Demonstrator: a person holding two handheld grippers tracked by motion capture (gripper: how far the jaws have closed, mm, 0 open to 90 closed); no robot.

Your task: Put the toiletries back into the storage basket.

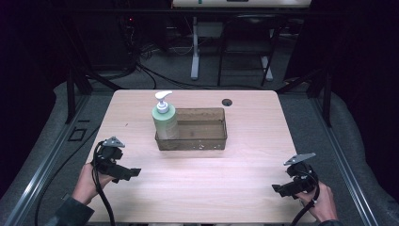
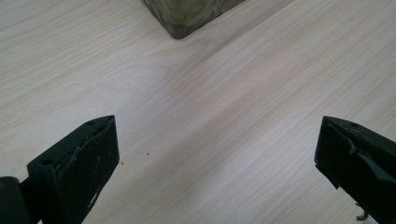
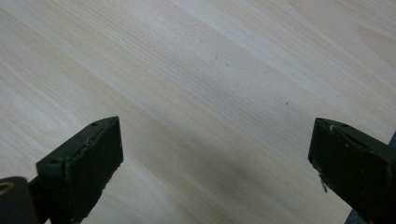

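- Dark room behind; we see table legs and cables on the floor at the top of the high view, and a pale wood table (image 1: 244, 179) across the centre.
- Mid-frame, a bit above centre: a clear brownish bin (image 1: 200, 134) on the tabletop. A green soap pump bottle (image 1: 164, 120) stands upright inside its left end, white pump on top.
- Small dark grommet hole (image 1: 227, 101) in the tabletop, just above the bin's right end.
- Left gripper (image 1: 133, 173) at lower left, held in a hand (image 1: 87, 184) — jaws wide apart, nothing btwn them. Its own view shows bare wood w/ the bin's corner (image 2: 180, 18) at top centre.
- Right gripper (image 1: 277, 189) at lower right, in the other hand (image 1: 322, 203) — jaws also spread wide over bare wood, holding nothing.
- Both grippers well apart from the bin and bottle.
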